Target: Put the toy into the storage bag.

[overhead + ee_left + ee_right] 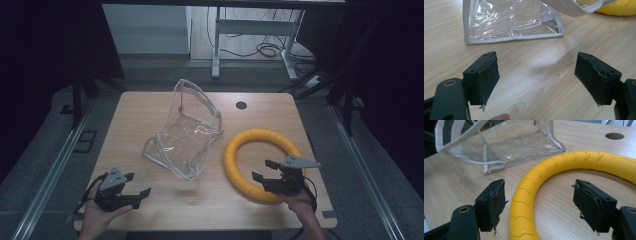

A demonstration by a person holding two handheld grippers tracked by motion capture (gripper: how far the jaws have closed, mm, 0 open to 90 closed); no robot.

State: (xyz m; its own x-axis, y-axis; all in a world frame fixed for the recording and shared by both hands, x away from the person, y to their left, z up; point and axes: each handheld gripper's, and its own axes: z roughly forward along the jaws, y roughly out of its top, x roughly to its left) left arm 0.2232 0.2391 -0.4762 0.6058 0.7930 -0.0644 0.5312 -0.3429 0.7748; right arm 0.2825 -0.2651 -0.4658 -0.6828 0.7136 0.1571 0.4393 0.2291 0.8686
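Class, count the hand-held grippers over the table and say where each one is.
2. The left hand-held gripper is at the table's near left corner; the right hand-held gripper is over the near part of the yellow ring.

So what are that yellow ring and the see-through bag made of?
The yellow ring looks like foam or soft rubber: a matte, dull surface with chevron grooves moulded in. That is a guess from its look alone. The clear bag seems to be thin glossy plastic, probably vinyl: it creases, glints and shows the table through it. Its edges carry a whitish fabric-like trim.
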